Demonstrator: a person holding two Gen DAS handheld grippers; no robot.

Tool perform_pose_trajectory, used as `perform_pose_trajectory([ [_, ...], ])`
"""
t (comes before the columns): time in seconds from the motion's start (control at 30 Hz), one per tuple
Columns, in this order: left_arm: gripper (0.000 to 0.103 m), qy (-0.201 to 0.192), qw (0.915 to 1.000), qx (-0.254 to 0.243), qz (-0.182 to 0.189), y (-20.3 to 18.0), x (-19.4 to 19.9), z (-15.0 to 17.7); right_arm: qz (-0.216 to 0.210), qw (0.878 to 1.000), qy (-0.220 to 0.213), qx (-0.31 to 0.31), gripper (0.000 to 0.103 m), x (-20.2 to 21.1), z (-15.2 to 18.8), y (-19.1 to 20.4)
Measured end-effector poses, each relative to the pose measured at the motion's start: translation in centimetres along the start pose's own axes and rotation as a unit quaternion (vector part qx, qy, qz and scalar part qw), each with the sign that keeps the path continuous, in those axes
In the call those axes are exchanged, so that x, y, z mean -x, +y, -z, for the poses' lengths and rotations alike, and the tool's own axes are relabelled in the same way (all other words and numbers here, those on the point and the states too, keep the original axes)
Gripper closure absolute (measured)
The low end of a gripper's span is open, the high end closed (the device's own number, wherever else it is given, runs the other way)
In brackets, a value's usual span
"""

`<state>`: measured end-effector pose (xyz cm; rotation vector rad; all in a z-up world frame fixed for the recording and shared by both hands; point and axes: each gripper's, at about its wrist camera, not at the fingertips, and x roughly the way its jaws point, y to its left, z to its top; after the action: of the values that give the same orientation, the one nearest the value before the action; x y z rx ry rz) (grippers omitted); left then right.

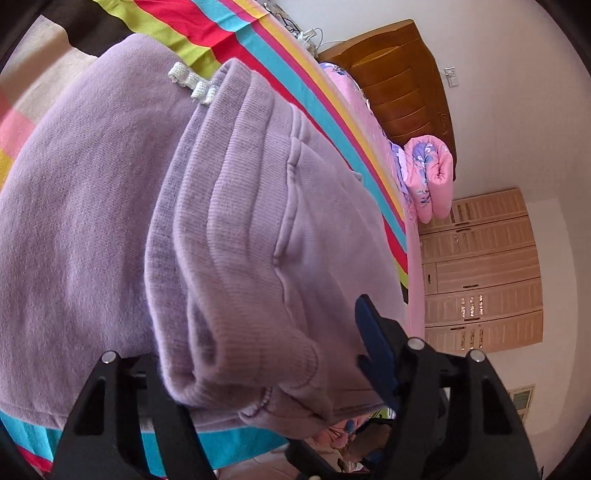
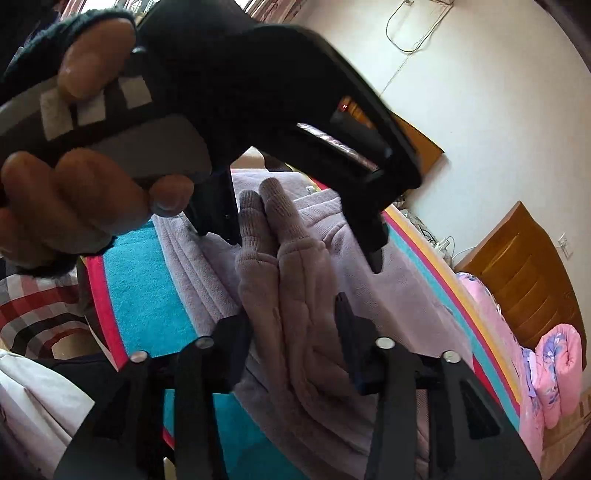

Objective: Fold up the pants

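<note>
— What's at the far left, seen from the left wrist?

— Lilac sweatpants (image 1: 92, 221), folded over and lying on a bed whose striped sheet (image 1: 229, 29) shows teal, red, yellow and green. A white drawstring (image 1: 192, 83) pokes out near the top. Further right, the ribbed band (image 1: 221, 221) bulges toward the camera.

— And the left claw (image 1: 255, 350)?

— It straddles that ribbed bundle with its fingers apart. The blue pad (image 1: 373, 343) on the right stands beside the cloth, and I see no pinch. Beyond it to the right are a wooden headboard (image 1: 399, 85), a rolled pink floral quilt (image 1: 432, 173) and a pale louvred wardrobe (image 1: 480, 273).

— Now the right wrist view, left to right?

— A hand (image 2: 74, 206) in a dark sleeve (image 2: 55, 37) grips the left tool's handle at upper left. Below it lies a checked cloth (image 2: 33, 306), then the sheet's teal stripe. In the middle, two ribbed cuffs (image 2: 266, 214) lie side by side on top of the pants, between the left claw's spread fingers.

— The right claw (image 2: 291, 314)?

— It is spread too, with a thick fold of the lilac fabric running up between its fingers. The cloth brushes the left finger, but nothing is clamped. At the right edge a thin cable (image 2: 406, 29) hangs on the wall.
</note>
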<state>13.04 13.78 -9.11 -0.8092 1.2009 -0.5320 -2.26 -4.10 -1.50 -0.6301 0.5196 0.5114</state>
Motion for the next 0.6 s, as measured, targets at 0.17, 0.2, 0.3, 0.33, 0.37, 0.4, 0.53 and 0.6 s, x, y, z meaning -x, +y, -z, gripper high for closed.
perform_pose_trajectory([
  [0.17,0.04,-0.01,0.9997,-0.022,-0.006,0.0,-0.1,0.5,0.037,0.985,0.011,-0.169,0.023,6.0,7.4,-6.4],
  [0.2,0.04,-0.013,0.9996,-0.025,-0.008,-0.1,-0.1,0.6,0.044,0.981,0.037,-0.184,0.023,6.0,9.1,-6.7],
  [0.3,0.042,-0.02,0.9989,-0.039,-0.019,-0.8,-0.4,0.7,0.058,0.973,0.079,-0.21,0.025,4.9,12.3,-6.7],
  [0.33,0.056,-0.023,0.9981,-0.048,-0.03,-1.5,-0.5,0.7,0.061,0.971,0.078,-0.217,0.026,4.4,12.5,-6.7],
  [0.37,0.064,-0.029,0.997,-0.06,-0.04,-1.9,-0.2,0.9,0.07,0.97,0.073,-0.22,0.029,4.0,12.3,-6.8],
  [0.4,0.071,-0.035,0.9959,-0.072,-0.041,-2.6,0.1,0.9,0.089,0.969,0.071,-0.219,0.03,3.6,12.0,-6.7],
  [0.53,0.078,-0.075,0.9878,-0.136,-0.003,-6.5,4.0,1.0,0.143,0.966,0.096,-0.191,0.031,0.9,11.4,-6.2],
  [0.6,0.078,-0.114,0.9806,-0.157,0.03,-8.2,7.9,1.1,0.161,0.966,0.104,-0.172,0.031,0.6,11.0,-6.0],
])
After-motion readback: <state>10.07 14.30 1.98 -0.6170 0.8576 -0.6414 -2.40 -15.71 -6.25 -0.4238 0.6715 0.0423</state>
